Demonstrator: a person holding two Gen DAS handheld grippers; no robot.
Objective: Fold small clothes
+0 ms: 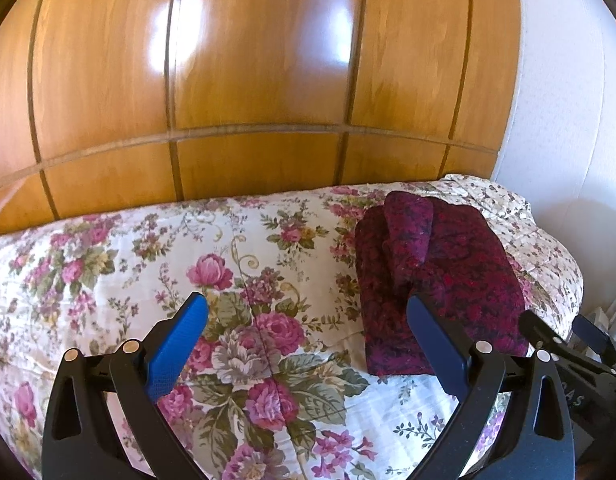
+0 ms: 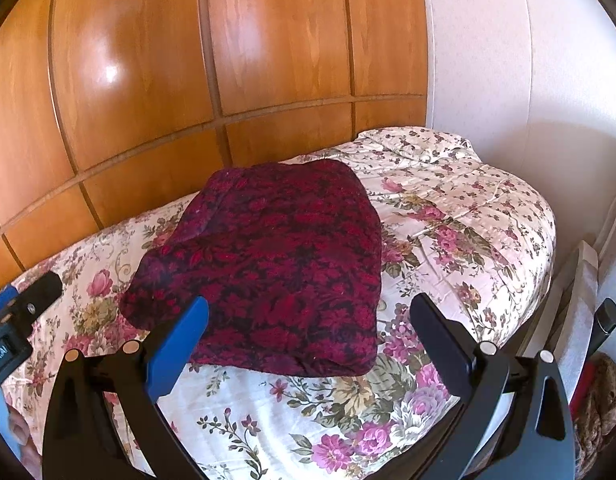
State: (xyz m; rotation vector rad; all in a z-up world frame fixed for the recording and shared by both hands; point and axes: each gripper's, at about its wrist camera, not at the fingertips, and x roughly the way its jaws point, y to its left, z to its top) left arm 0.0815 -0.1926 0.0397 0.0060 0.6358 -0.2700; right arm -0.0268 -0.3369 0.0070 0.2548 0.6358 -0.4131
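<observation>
Two grippers up over the bed, both spread wide, nothing between the blue pads. Left gripper [image 1: 308, 344] hanging above bare floral cover, its right finger overlapping the near-left edge of the garment in its own view; contact impossible to judge. Right gripper [image 2: 310, 340] poised at the near edge of the same piece, fingers either side of its front corner area, touching or not unclear.

One garment [image 2: 276, 264] only: dark red with a black floral print, folded into a thick, roughly rectangular bundle, lying flat on the bedspread [image 2: 460, 216]. Long axis running from the near edge of the bed away toward the wooden panels. From the left wrist view, one narrower folded flap [image 1: 408, 236] laid along the top, pointing the same way.

One bedspread, white with pink roses and green leaves, lightly creased at the far right corner. Behind it, one glossy wooden panelled wall [image 1: 248, 80] with dark grooves. White wall [image 2: 508, 60] to the right.
</observation>
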